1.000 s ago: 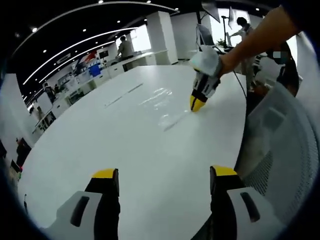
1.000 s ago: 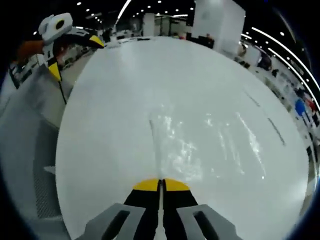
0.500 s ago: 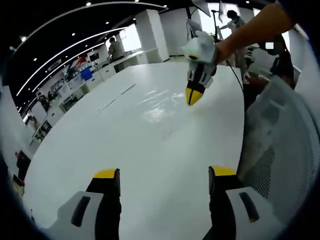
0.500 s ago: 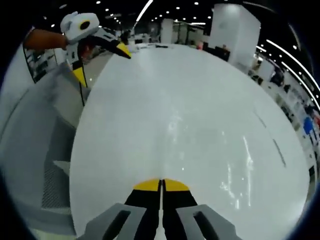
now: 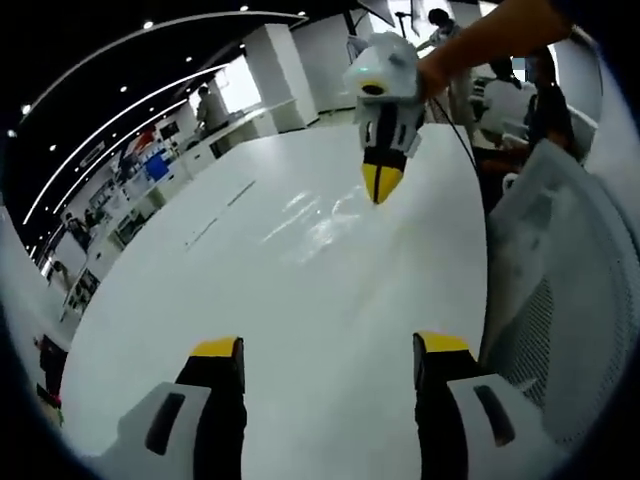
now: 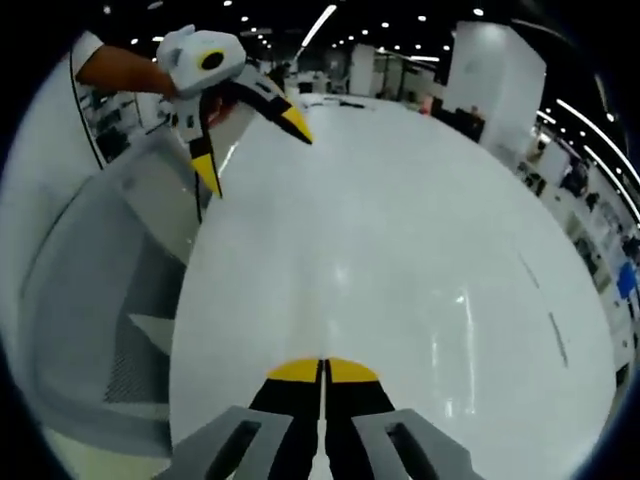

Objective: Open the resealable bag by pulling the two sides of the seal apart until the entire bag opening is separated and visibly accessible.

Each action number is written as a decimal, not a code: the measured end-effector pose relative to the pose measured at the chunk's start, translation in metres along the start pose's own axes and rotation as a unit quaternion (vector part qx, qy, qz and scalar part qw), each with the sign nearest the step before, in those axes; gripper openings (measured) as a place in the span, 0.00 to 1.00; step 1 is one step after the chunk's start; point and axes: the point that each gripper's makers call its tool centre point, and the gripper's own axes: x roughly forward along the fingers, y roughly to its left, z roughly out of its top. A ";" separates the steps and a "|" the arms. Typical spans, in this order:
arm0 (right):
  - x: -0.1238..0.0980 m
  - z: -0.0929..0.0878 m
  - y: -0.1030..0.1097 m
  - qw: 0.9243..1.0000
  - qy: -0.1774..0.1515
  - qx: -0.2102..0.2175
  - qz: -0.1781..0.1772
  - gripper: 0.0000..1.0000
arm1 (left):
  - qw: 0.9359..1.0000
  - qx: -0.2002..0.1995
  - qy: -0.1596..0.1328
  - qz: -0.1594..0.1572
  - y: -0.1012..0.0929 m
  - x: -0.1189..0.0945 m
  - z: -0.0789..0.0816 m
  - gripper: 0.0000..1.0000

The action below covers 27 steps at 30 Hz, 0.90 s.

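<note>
The left hand-held gripper (image 5: 325, 348) is wide open, holding nothing. The right hand-held gripper (image 6: 322, 366) is pinched together above the white bench (image 5: 250, 290); I cannot tell if it holds the bag.

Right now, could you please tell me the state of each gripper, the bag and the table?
Left gripper: jaws wide open, holding nothing, raised over the table.
Right gripper: jaws shut, lifted above the table; whether it pinches the bag's edge cannot be told.
Bag: clear, only faint glints; open or sealed cannot be told.
Table: white, glossy, reflecting ceiling lights.
</note>
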 end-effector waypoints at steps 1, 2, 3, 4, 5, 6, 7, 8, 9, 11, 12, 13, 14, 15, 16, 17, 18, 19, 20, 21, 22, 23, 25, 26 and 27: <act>-0.001 0.001 0.001 1.000 0.000 -0.001 0.001 0.00 | 1.000 0.002 0.000 -0.001 0.000 0.001 0.001 0.66; -0.002 0.002 0.002 1.000 -0.001 -0.004 0.003 0.00 | 1.000 0.004 0.001 -0.003 -0.001 0.002 0.002 0.66; -0.003 0.002 0.003 1.000 -0.001 -0.007 0.005 0.00 | 1.000 0.005 0.000 -0.004 -0.001 0.003 0.003 0.66; -0.004 0.003 0.003 1.000 -0.002 -0.008 0.006 0.00 | 1.000 0.008 0.000 -0.006 -0.002 0.004 0.004 0.65; -0.005 0.004 0.003 1.000 -0.005 -0.010 0.007 0.00 | 1.000 0.009 0.001 -0.007 -0.003 0.004 0.005 0.65; -0.006 0.004 0.004 1.000 -0.005 -0.009 0.009 0.00 | 1.000 0.013 0.002 -0.010 -0.004 0.006 0.005 0.64; -0.006 0.004 0.005 1.000 -0.004 -0.012 0.010 0.00 | 1.000 0.017 0.003 -0.012 -0.005 0.007 0.005 0.64; -0.007 0.003 0.005 1.000 -0.001 -0.014 0.009 0.00 | 1.000 0.019 0.004 -0.012 -0.006 0.008 0.006 0.63; -0.007 0.001 0.006 1.000 0.004 -0.015 0.012 0.00 | 1.000 0.022 0.005 -0.016 -0.008 0.010 0.006 0.63; -0.005 -0.004 0.006 1.000 0.009 -0.011 0.012 0.00 | 0.999 0.027 0.009 -0.020 -0.010 0.014 0.007 0.63; -0.004 -0.006 0.006 1.000 0.010 -0.010 0.011 0.00 | 0.999 0.029 0.010 -0.021 -0.011 0.014 0.007 0.63; -0.001 -0.008 0.008 1.000 0.008 -0.005 0.010 0.00 | 0.999 0.029 0.009 -0.021 -0.012 0.015 0.009 0.63; 0.002 -0.009 0.009 1.000 0.006 0.006 0.008 0.00 | 0.999 0.029 0.007 -0.022 -0.012 0.015 0.010 0.63; 0.005 -0.011 0.008 1.000 0.004 0.018 -0.001 0.00 | 0.999 0.028 0.004 -0.023 -0.013 0.015 0.013 0.63; 0.007 -0.013 0.009 1.000 0.004 0.028 -0.001 0.00 | 0.999 0.028 0.003 -0.023 -0.013 0.015 0.013 0.63; 0.009 -0.014 0.012 0.999 0.004 0.040 0.003 0.00 | 0.999 0.028 0.002 -0.024 -0.013 0.014 0.014 0.63; 0.012 -0.016 0.012 0.999 0.005 0.039 0.002 0.00 | 0.999 0.028 0.001 -0.025 -0.014 0.014 0.014 0.63; 0.013 -0.017 0.013 0.999 0.006 0.036 0.002 0.00 | 0.999 0.029 0.001 -0.025 -0.014 0.014 0.014 0.63; 0.014 -0.018 0.013 0.999 0.006 0.036 0.002 0.00 | 0.999 0.029 0.001 -0.025 -0.014 0.014 0.014 0.63; 0.016 -0.018 0.014 0.999 0.004 0.048 0.004 0.00 | 0.999 0.028 0.002 -0.024 -0.013 0.014 0.014 0.63; 0.017 -0.019 0.016 0.998 0.003 0.059 0.006 0.05 | 0.999 0.027 0.002 -0.024 -0.013 0.014 0.013 0.64; 0.019 -0.019 0.015 0.998 0.000 0.066 0.008 0.07 | 0.999 0.026 0.002 -0.024 -0.012 0.014 0.013 0.64; 0.021 -0.021 0.016 0.998 0.002 0.062 0.006 0.08 | 0.999 0.027 0.002 -0.023 -0.012 0.014 0.014 0.64; 0.023 -0.022 0.016 0.998 0.004 0.060 0.006 0.10 | 0.999 0.026 0.002 -0.023 -0.011 0.014 0.014 0.64; 0.026 -0.025 0.016 0.998 0.009 0.061 0.005 0.12 | 0.999 0.025 0.002 -0.023 -0.011 0.014 0.014 0.64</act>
